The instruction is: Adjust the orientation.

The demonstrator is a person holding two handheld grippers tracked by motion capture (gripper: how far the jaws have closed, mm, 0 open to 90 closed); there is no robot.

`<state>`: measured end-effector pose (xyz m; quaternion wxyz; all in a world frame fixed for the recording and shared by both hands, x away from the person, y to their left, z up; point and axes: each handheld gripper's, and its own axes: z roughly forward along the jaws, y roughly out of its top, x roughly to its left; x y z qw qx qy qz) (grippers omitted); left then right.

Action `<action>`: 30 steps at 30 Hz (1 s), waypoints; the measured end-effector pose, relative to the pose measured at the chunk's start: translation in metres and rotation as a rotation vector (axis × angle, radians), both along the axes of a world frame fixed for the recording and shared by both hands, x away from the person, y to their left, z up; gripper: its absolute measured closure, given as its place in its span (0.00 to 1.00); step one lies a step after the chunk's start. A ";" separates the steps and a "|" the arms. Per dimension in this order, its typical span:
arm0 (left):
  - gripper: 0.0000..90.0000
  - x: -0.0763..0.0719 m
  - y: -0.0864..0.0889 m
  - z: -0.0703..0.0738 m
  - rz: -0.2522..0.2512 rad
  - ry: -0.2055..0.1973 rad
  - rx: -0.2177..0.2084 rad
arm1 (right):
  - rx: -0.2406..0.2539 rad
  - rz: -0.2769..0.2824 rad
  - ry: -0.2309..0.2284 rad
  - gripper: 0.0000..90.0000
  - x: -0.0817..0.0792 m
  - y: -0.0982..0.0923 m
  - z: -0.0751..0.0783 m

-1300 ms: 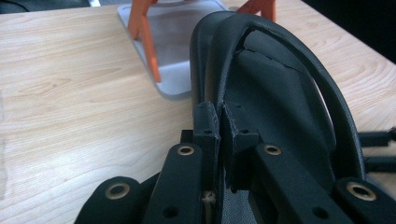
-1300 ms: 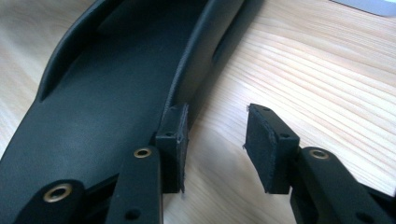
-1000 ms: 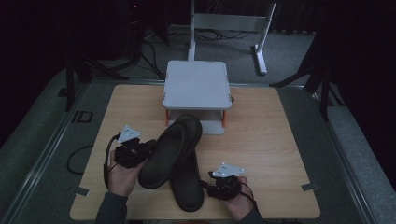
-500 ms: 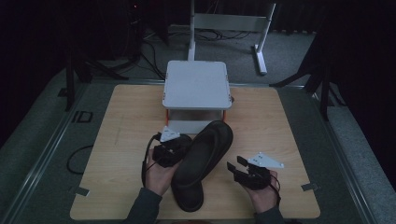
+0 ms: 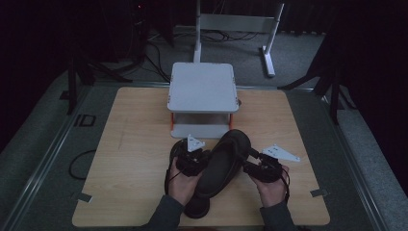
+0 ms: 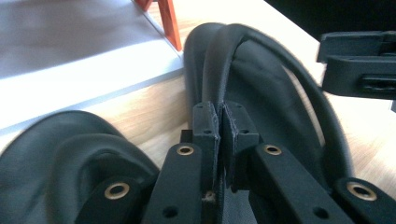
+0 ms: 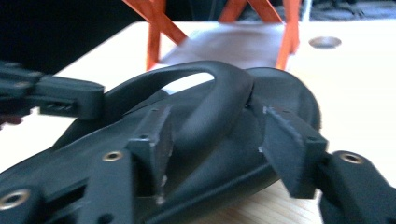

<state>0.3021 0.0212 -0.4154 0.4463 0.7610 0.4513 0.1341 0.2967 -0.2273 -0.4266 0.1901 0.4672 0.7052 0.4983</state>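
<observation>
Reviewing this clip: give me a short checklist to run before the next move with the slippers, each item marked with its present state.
1. Left gripper shut on the held slipper's edge: ok.
2. Right gripper off the slipper: ok, its jaws have just been opening and the fingers stand apart around the strap without pressing.
3. Held slipper clear of the rack: ok, in front of it.
4. Second slipper flat on the table: cannot tell, mostly covered.
5. Lower shelf free: ok.
</observation>
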 end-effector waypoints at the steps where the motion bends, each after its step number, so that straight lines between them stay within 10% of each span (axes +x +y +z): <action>1: 0.94 0.000 0.000 0.000 0.000 0.000 0.000 | 0.001 0.001 0.023 0.46 0.003 0.000 -0.002; 11: 0.91 -0.009 -0.015 -0.025 -0.071 0.057 -0.008 | -0.076 -0.009 0.140 0.60 0.021 0.008 -0.025; 14: 0.72 -0.014 -0.008 -0.024 -0.073 0.032 -0.027 | -0.116 -0.005 0.151 0.58 0.022 0.008 -0.031; 23: 0.48 -0.022 0.052 -0.021 0.123 -0.066 0.098 | -0.184 0.004 0.203 0.57 0.032 0.013 -0.044; 30: 0.48 -0.005 0.077 -0.049 0.151 0.074 0.085 | -0.196 0.037 0.206 0.73 0.035 0.020 -0.050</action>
